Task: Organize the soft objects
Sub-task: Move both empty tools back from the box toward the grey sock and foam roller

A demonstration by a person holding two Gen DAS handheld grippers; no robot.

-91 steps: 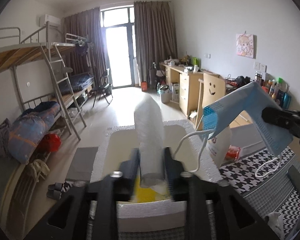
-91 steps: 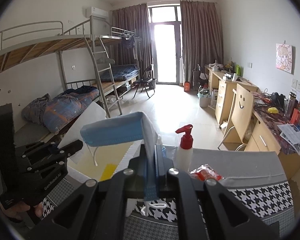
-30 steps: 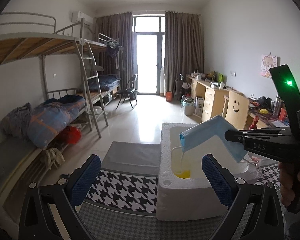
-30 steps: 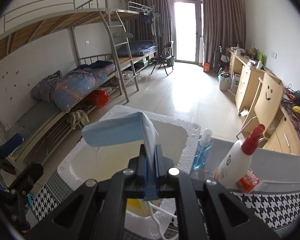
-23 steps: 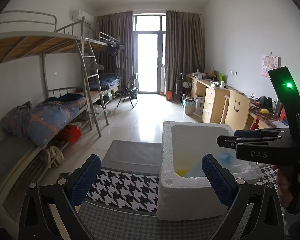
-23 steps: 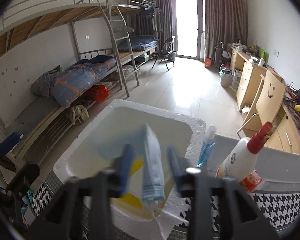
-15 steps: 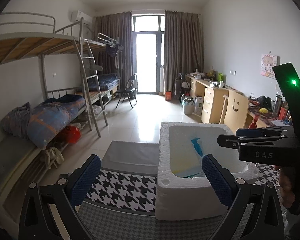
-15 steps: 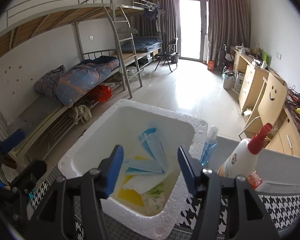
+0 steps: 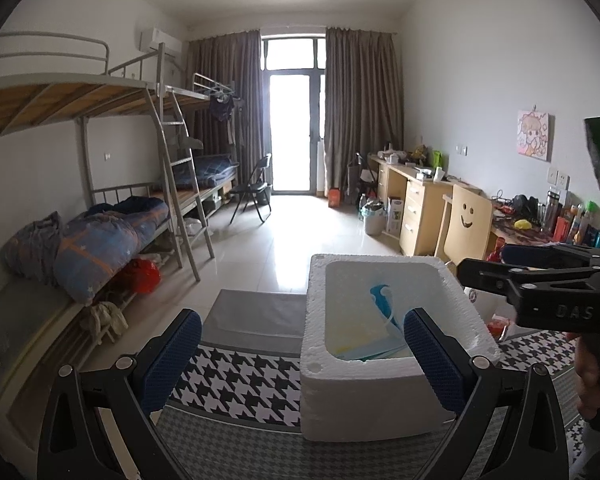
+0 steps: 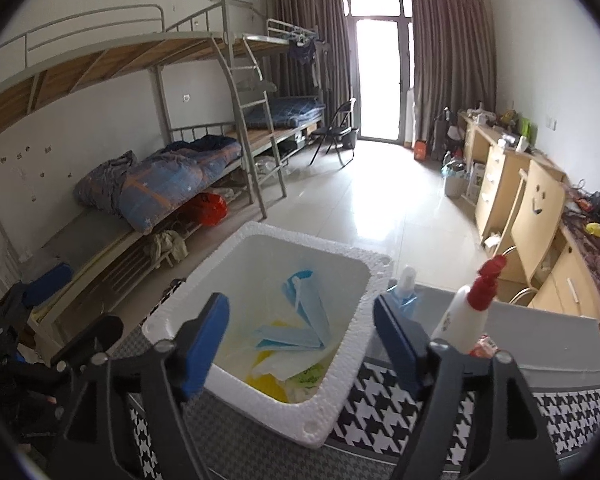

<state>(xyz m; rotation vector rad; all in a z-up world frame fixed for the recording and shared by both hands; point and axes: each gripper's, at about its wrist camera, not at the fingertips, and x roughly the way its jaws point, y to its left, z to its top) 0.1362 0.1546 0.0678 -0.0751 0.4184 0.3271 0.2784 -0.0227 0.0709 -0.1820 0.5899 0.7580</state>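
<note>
A: 2 blue face masks point(image 10: 300, 320) in the white foam box point(image 10: 364, 320), pleated, folded, 1 leaning on the far inner wall, 1 flat over yellow and white soft packets.

B: Grippers?

A: Right gripper point(image 10: 300, 344) above the near rim, blue pads opening wide, nothing between them but air over the box. Left gripper point(image 9: 300, 352) spread wide too, empty, near the box's left side.

B: Surface?

A: Black-and-white houndstooth cloth point(image 10: 384, 400) under the box, with a plain grey strip along the far edge. Just right of the box, a small blue spray bottle point(image 10: 404, 288) and a white pump bottle with red nozzle point(image 10: 466, 320).

B: Room?

A: Metal bunk beds point(image 9: 100, 184) left, wooden desks point(image 9: 416, 196) right, curtained glass door point(image 9: 296, 128) far. Chair back with a smiley point(image 9: 468, 216).

B: Writing?

A: "DAS" on the right gripper's side, seen from the left camera. Nothing else legible.
</note>
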